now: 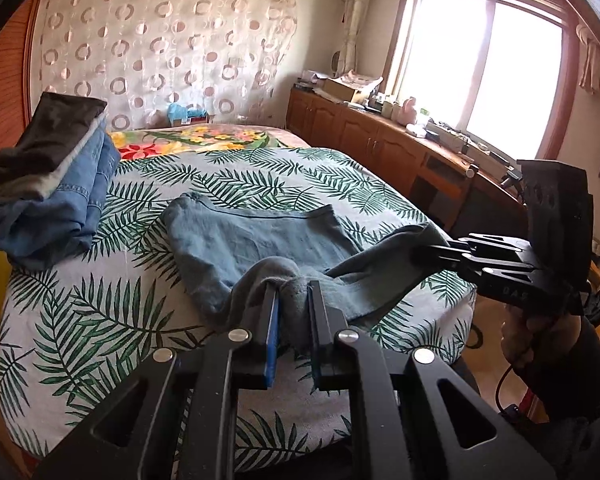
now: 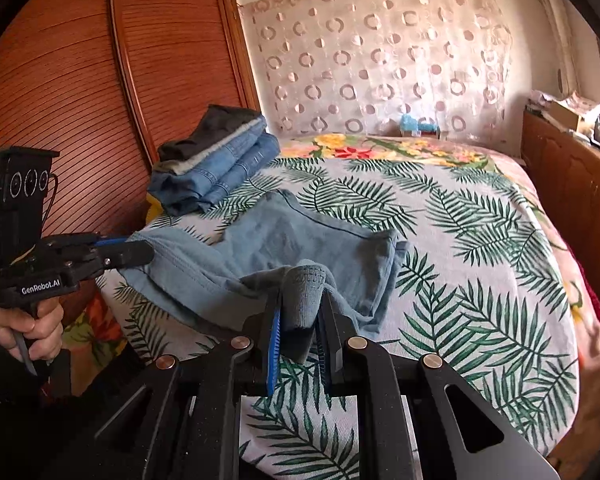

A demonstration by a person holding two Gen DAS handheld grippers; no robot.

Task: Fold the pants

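Pants [image 1: 260,236] half-folded on bed [image 1: 100,320], ahead of both grippers. Left gripper [image 1: 292,292] clenched on pants edge; right gripper [image 2: 300,300] clenched on other end.

Bed [image 1: 148,344] covered by a white sheet printed with green palm fronds; a floral blanket in yellow and red [image 1: 188,140] lies across its far end. Directly on the sheet: grey-blue cloth pants [image 1: 256,236], partly folded, near the front edge, one end lifted off the surface. Stack of folded garments [image 1: 56,192] at the left side: blue denim below, grey and black pieces on top.
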